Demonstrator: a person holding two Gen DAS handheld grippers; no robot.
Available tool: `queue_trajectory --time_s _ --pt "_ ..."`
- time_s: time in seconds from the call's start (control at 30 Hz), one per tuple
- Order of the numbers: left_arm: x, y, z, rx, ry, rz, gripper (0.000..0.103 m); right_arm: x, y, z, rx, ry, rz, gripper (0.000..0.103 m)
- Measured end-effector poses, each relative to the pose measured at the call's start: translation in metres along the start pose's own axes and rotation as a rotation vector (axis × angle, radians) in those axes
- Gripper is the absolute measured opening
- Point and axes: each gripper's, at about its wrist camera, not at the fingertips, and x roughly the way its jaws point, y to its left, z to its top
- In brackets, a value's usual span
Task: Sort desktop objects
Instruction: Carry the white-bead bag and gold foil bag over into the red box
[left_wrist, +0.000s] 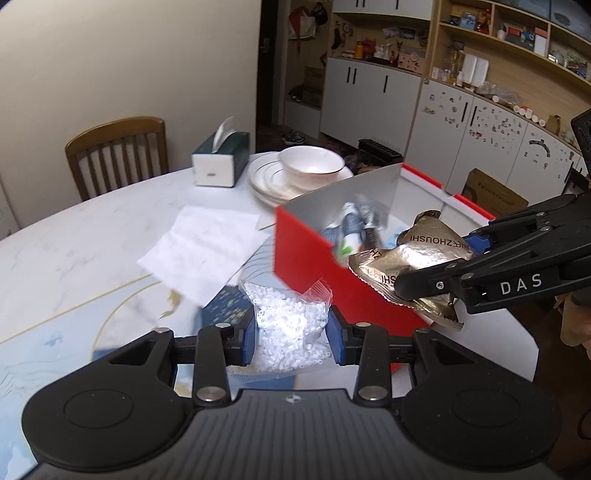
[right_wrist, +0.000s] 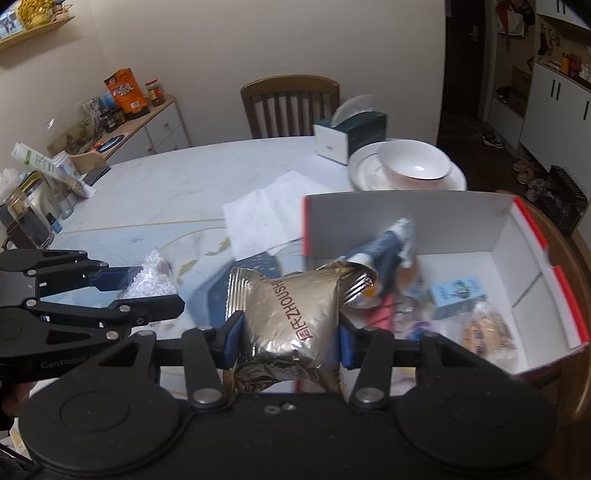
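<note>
Gripping gold packet (right_wrist: 291, 317) crosswise, long axis pointing toward box (right_wrist: 406, 206).

cream wall (left_wrist: 129, 55), wooden chair (left_wrist: 118, 151), white cabinets (left_wrist: 369, 99), open shelves (left_wrist: 517, 40), marble table (left_wrist: 92, 229).

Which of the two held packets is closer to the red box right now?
The shiny gold foil packet in the right tool, at the red cardboard box; the clear bag of white beads in the left tool sits farther back.

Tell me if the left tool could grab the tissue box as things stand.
Probably not: the left tool is already shut on the bag of white beads, and the tissue box sits far across the table, beyond the paper sheet.
</note>
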Motion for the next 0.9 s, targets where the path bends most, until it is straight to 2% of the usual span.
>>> queue_trajectory --time_s 0.47,0.9 --pt "0.037 -0.065 0.038 0.061 -0.018 -0.042 0.037 -0.016 -0.078 -0.003 0.042 -0.026 -0.056 0.048" --pt "0.08 -0.113 0.057 0.126 0.009 -0.054 0.037 -0.017 -0.134 -0.003 0.067 -0.03 -0.1 0.048"
